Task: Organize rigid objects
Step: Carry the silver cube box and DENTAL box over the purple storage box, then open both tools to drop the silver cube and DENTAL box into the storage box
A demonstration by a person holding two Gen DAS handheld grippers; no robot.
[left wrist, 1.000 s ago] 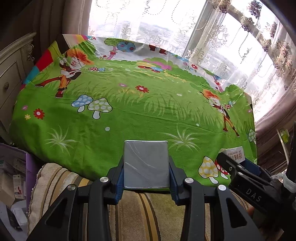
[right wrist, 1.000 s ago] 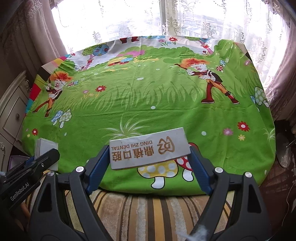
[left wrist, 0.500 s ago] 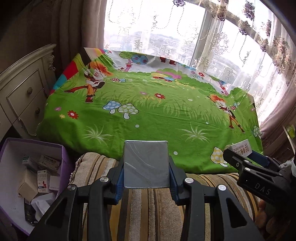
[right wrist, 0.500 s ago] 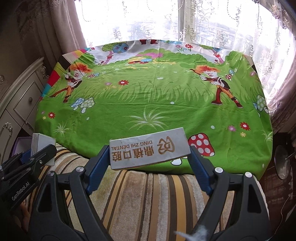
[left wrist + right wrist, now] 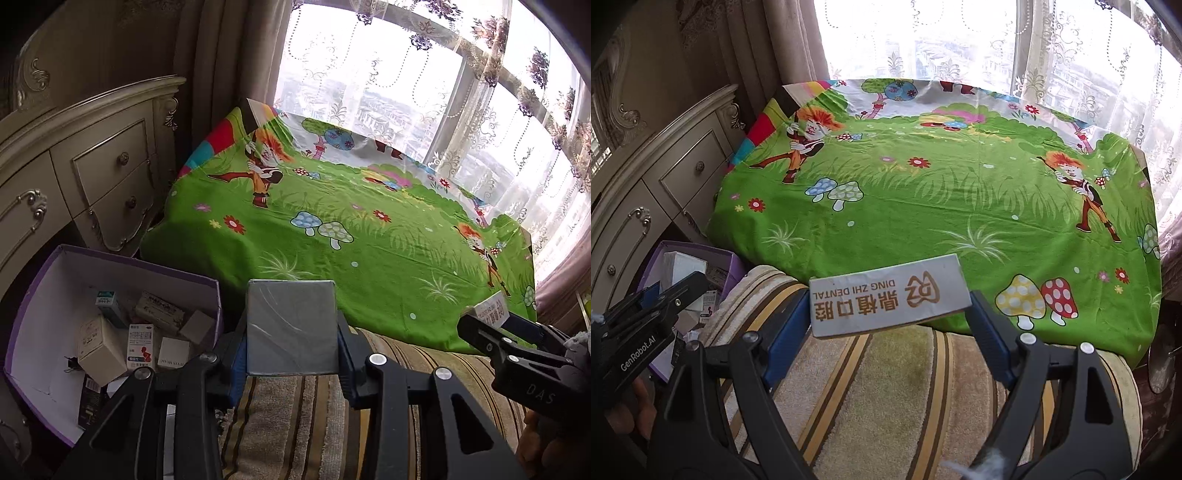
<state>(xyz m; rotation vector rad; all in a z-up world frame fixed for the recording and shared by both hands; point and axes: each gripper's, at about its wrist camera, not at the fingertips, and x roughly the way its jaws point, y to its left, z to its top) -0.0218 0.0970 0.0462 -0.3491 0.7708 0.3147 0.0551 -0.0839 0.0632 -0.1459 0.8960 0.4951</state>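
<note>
A grey foil-wrapped box (image 5: pixel 291 328) is pinched flat between the jaws of the left gripper (image 5: pixel 291 343), held above a striped cushion (image 5: pixel 314 417) and just right of the purple storage box (image 5: pixel 40 291). Judged: it is being carried to that box for drop-off. The purple box is open-topped cardboard with a white lining, and small medicine cartons (image 5: pixel 138 345) are piled loosely inside. A white DING ZHI DENTAL box (image 5: pixel 888 297) is clamped lengthwise by the right gripper (image 5: pixel 888 314), print upside down, jaws pressed on its short ends; likely next in line for the same box. Both held items are rigid, flat-sided and rectangular; the grey one is glossy with scuffs, the dental one matte card. The green cartoon sheet (image 5: pixel 923 206) is smooth fabric, with no objects seen on it. An ornate cream dresser (image 5: pixel 92 166) stands behind the purple box.
</note>
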